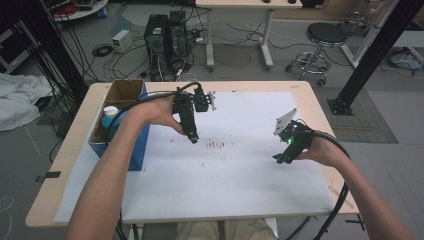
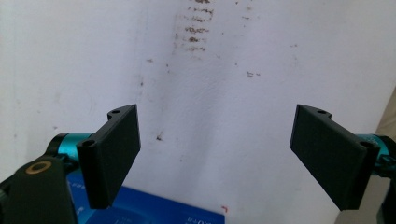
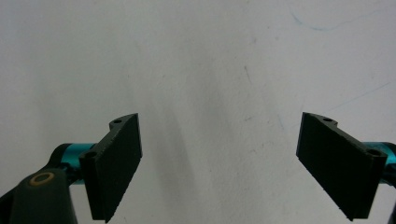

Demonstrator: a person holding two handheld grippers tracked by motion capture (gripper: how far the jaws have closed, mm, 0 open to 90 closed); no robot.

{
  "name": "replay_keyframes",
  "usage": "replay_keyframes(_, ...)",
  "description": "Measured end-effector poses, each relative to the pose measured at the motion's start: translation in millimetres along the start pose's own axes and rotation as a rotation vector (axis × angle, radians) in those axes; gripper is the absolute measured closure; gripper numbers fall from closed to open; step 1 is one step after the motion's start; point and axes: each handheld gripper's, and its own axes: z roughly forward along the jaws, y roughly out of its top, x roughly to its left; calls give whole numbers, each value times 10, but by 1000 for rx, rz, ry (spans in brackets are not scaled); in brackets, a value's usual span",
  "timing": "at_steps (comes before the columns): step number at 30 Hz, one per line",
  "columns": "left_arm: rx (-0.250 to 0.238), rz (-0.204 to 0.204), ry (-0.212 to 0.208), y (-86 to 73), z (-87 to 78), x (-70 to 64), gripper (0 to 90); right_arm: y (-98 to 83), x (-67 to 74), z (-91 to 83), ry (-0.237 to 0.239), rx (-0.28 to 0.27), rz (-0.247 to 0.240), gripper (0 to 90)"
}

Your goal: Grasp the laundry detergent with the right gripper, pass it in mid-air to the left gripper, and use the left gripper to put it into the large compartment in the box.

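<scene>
Black tongs (image 1: 193,139), teal fittings, black cables

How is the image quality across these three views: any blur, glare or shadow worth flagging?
High view: soft and low in detail, dim floor, evenly lit white sheet, no glare. Left gripper view: the open left gripper is sharp, the smudges on the sheet slightly soft. Right gripper view: the open right gripper throws faint shadows on the sheet, whose top right looks washed out.
</scene>
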Motion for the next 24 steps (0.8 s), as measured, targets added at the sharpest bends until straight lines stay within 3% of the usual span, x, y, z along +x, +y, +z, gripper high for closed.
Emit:
replay_keyframes(11, 17, 4, -15, 53, 311, -113, 163, 88, -59, -85, -10, -6, -10, 135)
replay_keyframes(24, 17, 5, -19, 45, 346, -137, 162, 113, -65, -97, -7, -4, -14, 135)
